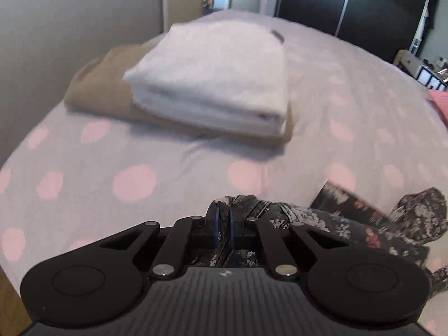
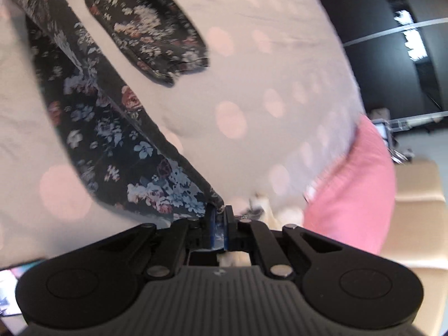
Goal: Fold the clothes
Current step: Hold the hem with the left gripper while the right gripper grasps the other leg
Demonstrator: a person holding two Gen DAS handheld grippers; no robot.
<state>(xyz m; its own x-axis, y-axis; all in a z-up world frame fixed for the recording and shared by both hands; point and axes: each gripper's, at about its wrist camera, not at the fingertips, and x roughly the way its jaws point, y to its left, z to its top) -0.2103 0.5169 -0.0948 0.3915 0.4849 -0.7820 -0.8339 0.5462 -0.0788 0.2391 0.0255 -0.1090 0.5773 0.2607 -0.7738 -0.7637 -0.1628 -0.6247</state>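
A dark floral garment [image 1: 364, 224] lies on the polka-dot bed sheet [image 1: 140, 154], trailing to the right in the left wrist view. My left gripper [image 1: 223, 212] is shut on an edge of it. In the right wrist view the same floral garment [image 2: 117, 140] stretches up and left from my right gripper [image 2: 221, 218], which is shut on its corner. One loose end [image 2: 156, 42] lies on the sheet further out.
A folded white towel [image 1: 215, 75] sits on a folded tan cloth [image 1: 98, 86] at the far left of the bed, by a grey wall. A pink item [image 2: 352, 190] lies at the bed's right edge. Dark wardrobe doors [image 1: 350, 5] stand behind.
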